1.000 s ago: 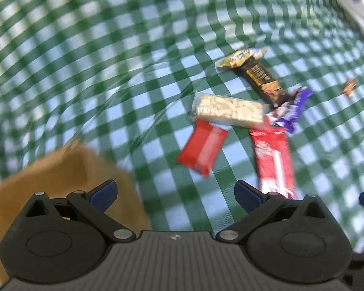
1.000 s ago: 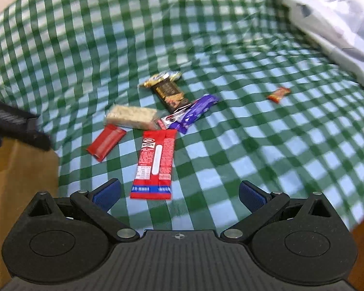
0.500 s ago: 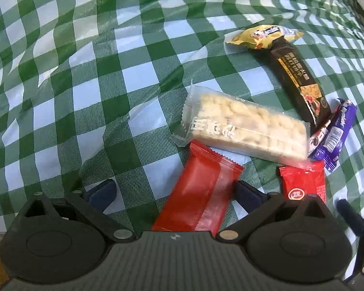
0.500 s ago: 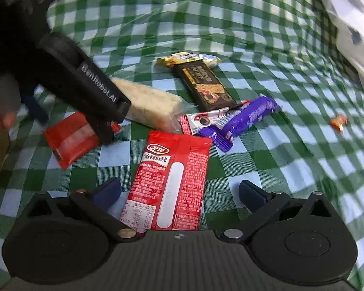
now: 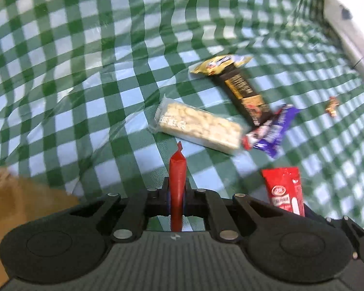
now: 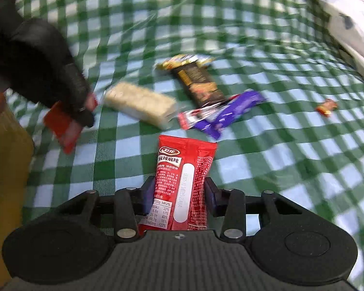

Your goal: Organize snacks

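My left gripper (image 5: pixel 177 194) is shut on a small plain red packet (image 5: pixel 177 177), which stands edge-on between the pads. The right wrist view shows that same packet (image 6: pixel 63 126) blurred under the left gripper (image 6: pixel 81 111), just off the cloth. The jaws of my right gripper (image 6: pixel 180 191) are closing on a long red packet with a white stripe (image 6: pixel 185 169), and both pads touch its sides. On the green checked cloth (image 5: pixel 109 72) lie a puffed-rice bar (image 5: pixel 199 126), a dark brown bar with a gold end (image 5: pixel 242 92) and a purple bar (image 5: pixel 271 131).
A small orange candy (image 6: pixel 327 106) lies alone to the right. A brown cardboard box (image 5: pixel 17 208) stands at the left edge, close to my left gripper. Pale crumpled fabric (image 6: pixel 339 12) covers the far right corner.
My left gripper dropped onto the small red packet, shut on it and turned it on edge. My right gripper moved forward over the long red packet and its jaws came in against it.
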### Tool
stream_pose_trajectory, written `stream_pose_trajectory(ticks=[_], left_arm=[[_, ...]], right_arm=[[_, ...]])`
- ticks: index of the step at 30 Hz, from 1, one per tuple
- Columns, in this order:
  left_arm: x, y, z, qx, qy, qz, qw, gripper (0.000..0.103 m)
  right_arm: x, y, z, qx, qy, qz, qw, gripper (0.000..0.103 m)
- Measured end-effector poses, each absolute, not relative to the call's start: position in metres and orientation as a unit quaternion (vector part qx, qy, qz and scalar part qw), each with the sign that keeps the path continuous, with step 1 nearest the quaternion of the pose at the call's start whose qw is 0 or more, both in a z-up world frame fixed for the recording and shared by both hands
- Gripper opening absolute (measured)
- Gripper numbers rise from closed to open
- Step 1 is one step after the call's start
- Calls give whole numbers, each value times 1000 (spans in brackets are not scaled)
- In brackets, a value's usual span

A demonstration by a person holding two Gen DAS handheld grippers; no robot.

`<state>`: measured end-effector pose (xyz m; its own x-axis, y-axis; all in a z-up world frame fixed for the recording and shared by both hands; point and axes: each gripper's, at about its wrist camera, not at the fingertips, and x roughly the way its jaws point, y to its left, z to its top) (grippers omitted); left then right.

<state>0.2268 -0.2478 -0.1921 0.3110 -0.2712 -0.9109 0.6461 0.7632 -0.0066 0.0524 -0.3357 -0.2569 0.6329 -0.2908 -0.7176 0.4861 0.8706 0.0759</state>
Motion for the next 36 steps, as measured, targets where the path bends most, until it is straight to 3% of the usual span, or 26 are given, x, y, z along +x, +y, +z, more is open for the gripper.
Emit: stream_pose_trajectory(ticks=[11,24,36], left_arm=[[82,-130,-61,114,444,-295,838,8],[-58,62,-36,84,436,-163,881,8],[-108,107,-21,44,400,-159,902,7]], right_arm=[[-50,-273,-147,134,311,-174,925,44],[-141,-128,-99,83,322,-42,942,44],[-178,-82,-68,38,297,-28,954,45]])
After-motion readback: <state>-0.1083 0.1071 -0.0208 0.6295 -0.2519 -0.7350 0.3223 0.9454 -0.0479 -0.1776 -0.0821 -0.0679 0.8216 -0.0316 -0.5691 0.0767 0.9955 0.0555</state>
